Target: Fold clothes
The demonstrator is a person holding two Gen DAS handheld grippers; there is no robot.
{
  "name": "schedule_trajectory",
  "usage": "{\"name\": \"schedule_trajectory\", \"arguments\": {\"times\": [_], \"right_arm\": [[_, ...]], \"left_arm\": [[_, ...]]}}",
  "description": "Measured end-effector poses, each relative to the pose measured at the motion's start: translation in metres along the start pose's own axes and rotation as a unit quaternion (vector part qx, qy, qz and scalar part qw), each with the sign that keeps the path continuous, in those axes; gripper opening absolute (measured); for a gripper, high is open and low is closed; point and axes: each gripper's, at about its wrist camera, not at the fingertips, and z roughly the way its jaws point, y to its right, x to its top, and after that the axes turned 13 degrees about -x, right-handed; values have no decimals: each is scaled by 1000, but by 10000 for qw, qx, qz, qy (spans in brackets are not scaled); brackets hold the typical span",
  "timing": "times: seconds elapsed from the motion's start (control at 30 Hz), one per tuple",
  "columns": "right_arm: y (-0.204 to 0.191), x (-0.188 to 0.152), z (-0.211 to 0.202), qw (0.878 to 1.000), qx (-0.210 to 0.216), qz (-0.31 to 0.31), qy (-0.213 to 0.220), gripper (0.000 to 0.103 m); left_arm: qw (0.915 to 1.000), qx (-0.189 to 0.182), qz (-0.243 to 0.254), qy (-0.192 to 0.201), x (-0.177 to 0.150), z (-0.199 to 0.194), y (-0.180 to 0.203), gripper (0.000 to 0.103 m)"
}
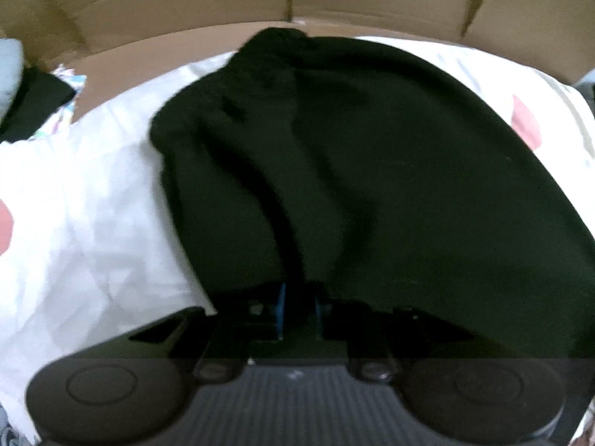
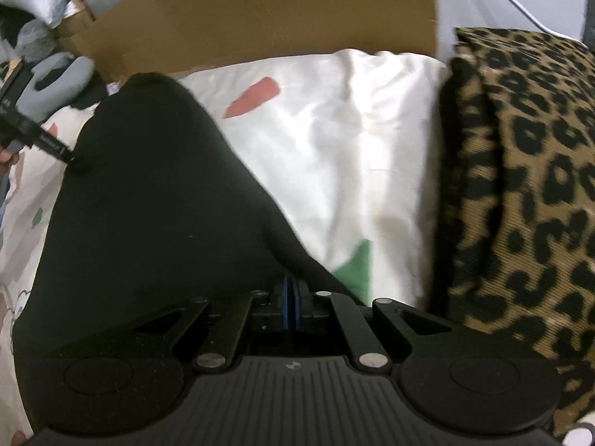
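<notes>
- Black knit garment, soft and matte, lies spread over a white bedsheet printed with red and green shapes; in the left wrist view it fills the frame from the centre out to 3 o'clock, with a bunched hump at 12 o'clock.
- Brown cardboard panels stand along the far edge of the sheet, from 10 to 2 o'clock, just behind the garment's hump.
- At 9 to 10 o'clock in the left wrist view sits a small heap of dark and pale cloth, apart from the garment.
- Leopard-print ribbed cushion, tan with black spots, lies just beside the sheet at 3 o'clock in the right wrist view, well clear of the garment.
- Folds run through the garment from 11 o'clock down toward the left gripper, whose blue pads are narrowly parted with the dark cloth's near edge draped over them; whether they pinch it I cannot tell.
- Right gripper is clenched on a corner of the same garment, blue pads pressed together on the fabric.
- In the right wrist view the left gripper's black fingertips touch the garment's far edge at 9 o'clock.
</notes>
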Motion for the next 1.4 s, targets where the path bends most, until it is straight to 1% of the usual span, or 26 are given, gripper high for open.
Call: {"name": "schedule_trajectory", "arguments": {"times": [0.1, 0.13, 0.23, 0.3, 0.33, 0.57, 0.63, 0.7, 0.8, 0.87, 0.97, 1.07, 1.1, 1.17, 1.23, 1.3, 1.4], "right_arm": [[9, -5, -6, 9999, -77, 114, 17, 6], [11, -7, -8, 9998, -122, 150, 24, 6], [18, -10, -16, 9994, -231, 272, 51, 7], [20, -10, -21, 9991, -254, 339, 79, 9], [19, -10, -23, 9990, -251, 344, 104, 8], [7, -10, -38, 9993, -94, 209, 290, 8], [2, -10, -40, 9994, -42, 144, 323, 8], [-3, -9, -41, 9994, 21, 113, 321, 8], [-10, -10, -41, 9995, 92, 45, 282, 8], [-13, -13, -40, 9997, 113, 2, 221, 8], [-18, -19, -37, 9998, 58, -141, 99, 8], [-18, -26, -34, 9995, -63, -312, -43, 8], [-17, -28, -34, 9993, -102, -350, -73, 10], [-15, -31, -33, 9991, -145, -391, -107, 11], [-13, -32, -34, 9990, -171, -402, -113, 11], [-12, -33, -35, 9989, -196, -415, -120, 10], [-13, -34, -38, 9987, -224, -436, -130, 11]], "left_arm": [[9999, 108, -6, -14, -4, -6, 0, 18], [9999, 103, -20, 13, -6, -10, 1, 20], [9999, 2, 0, 134, -15, -22, 7, 27], [9997, -97, 31, 212, -23, -29, 13, 27], [9996, -154, 42, 248, -29, -31, 15, 27], [9978, -422, 248, 439, -55, -44, 31, 28], [9972, -522, 223, 492, -59, -41, 28, 28], [9965, -599, 173, 561, -68, -41, 34, 29], [9951, -700, 114, 695, -79, -35, 38, 34], [9934, -785, -37, 841, -86, -29, 34, 39], [9924, -782, -225, 926, -97, -15, 28, 39], [9942, -604, -303, 832, -108, -4, 23, 39], [9948, -539, -326, 802, -112, -1, 21, 39], [9954, -441, -353, 775, -121, 3, 17, 39], [9951, -404, -408, 809, -131, 2, 15, 41], [9941, -406, -491, 881, -142, -2, 13, 39], [9921, -445, -615, 999, -158, -11, 11, 38]]}}
